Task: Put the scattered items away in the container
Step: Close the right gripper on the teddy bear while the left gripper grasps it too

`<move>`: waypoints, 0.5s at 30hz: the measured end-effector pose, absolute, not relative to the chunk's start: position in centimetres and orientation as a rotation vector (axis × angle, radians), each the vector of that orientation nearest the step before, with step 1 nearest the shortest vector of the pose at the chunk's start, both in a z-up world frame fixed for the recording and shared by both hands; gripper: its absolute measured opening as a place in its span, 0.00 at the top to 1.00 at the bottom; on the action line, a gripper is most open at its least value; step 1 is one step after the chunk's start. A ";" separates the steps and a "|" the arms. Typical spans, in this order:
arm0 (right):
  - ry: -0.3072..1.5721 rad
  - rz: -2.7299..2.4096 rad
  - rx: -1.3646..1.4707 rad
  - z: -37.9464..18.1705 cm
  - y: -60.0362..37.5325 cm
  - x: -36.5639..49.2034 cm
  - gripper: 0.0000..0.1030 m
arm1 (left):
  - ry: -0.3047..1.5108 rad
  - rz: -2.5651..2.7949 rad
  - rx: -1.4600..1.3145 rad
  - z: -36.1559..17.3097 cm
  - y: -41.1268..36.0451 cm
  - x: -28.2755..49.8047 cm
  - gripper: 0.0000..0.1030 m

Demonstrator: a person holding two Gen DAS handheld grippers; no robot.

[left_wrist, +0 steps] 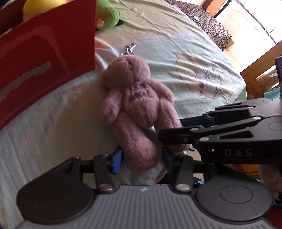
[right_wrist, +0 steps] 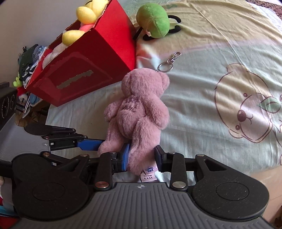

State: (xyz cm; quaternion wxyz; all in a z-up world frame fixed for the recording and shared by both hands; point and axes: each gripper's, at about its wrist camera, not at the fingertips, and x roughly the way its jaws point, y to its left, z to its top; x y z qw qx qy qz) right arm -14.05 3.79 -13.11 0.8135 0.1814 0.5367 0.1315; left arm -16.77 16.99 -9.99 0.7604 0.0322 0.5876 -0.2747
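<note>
A: What lay around, biggest first?

B: A bed sheet (right_wrist: 211, 98), pale green and yellow, printed with a cartoon bear. On it stood the red box (right_wrist: 91, 70), tilted in the right wrist view, with yellow plush toys (right_wrist: 84, 12) poking out of its top. Behind the box's far corner sat a green plush toy (right_wrist: 153, 21) with black legs. The pink teddy bear (right_wrist: 139, 109) was just beside the box's near corner, face away from both cameras, a metal key ring and clasp (right_wrist: 169, 61) at its head.

A: Any writing?

B: The other tool's body read "DAS" in the left wrist view. A tag at the bear's leg read "SCENTED BY KASE"; the line above looked like "BEAR", too small to be sure. Stitching on the bear's back was unreadable.

A: And the tools?

B: The left gripper (left_wrist: 142, 156) was clamped on one bear leg, blue pads pressing the fur. The right gripper (right_wrist: 142, 158) had the other leg between its pads; one pad touched the fur, but a gap showed at the other, so it was not squeezing.
</note>
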 end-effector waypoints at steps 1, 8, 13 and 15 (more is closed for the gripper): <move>1.147 0.286 0.385 -13.2 4.1 -14.0 0.62 | 1.281 -0.593 0.062 -10.1 17.4 -16.9 0.53; 1.127 0.285 0.474 -12.6 3.5 -13.8 0.54 | 1.245 -0.559 -0.020 -9.0 20.0 -16.9 0.43; 1.075 0.229 0.556 -12.3 1.3 -13.2 0.48 | 1.197 -0.565 -0.049 -8.0 19.9 -16.0 0.37; 1.057 0.210 0.556 -12.4 0.8 -12.7 0.45 | 1.188 -0.562 -0.055 -8.3 19.3 -15.2 0.36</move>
